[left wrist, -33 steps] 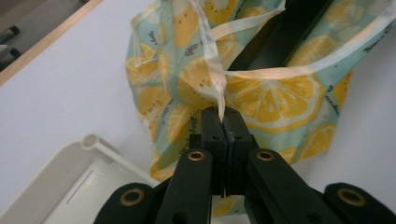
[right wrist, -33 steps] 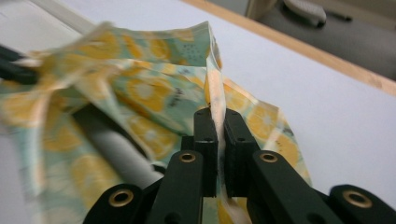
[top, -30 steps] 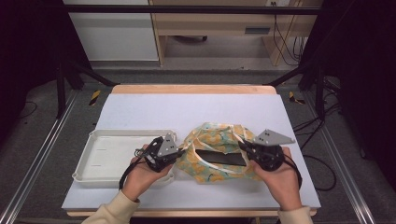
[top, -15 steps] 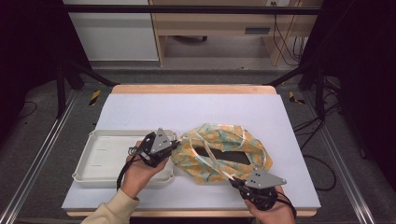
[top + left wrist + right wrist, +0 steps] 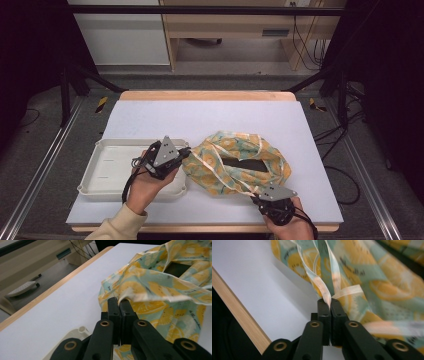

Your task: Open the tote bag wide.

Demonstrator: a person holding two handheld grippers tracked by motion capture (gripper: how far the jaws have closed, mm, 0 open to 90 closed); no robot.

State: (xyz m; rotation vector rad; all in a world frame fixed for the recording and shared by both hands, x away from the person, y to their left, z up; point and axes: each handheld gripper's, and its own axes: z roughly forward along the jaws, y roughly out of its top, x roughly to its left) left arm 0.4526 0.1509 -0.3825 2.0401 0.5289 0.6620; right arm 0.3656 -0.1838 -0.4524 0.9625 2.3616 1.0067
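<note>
Since a second ago your right gripper (image 5: 257,194) has dragged back from the right side of the lemon-print cloth bag (image 5: 235,162) to the near edge of the table (image 5: 210,117), pulling the pale strap (image 5: 227,172) out long behind it, while your left gripper (image 5: 183,156) has barely budged. The bag sits mid-table, just right of the white tray (image 5: 107,170), with its dark opening facing up.

Left jaws are pressed tight on a fold of the bag's left rim, clear enough in the left gripper view (image 5: 119,303). Right jaws look clamped on the strap where its loops meet (image 5: 328,301). They've just been easing apart a touch, though from these frames the strap is still between the pads (a bit blurry there, so I wouldn't swear how firm that pinch is).

Looks like you're mid-way through stretching the bag out by rim and handle. For the next move, I'd keep the left side anchored and re-firm the right pinch before pulling any more, since you're nearly off the near edge already.
</note>
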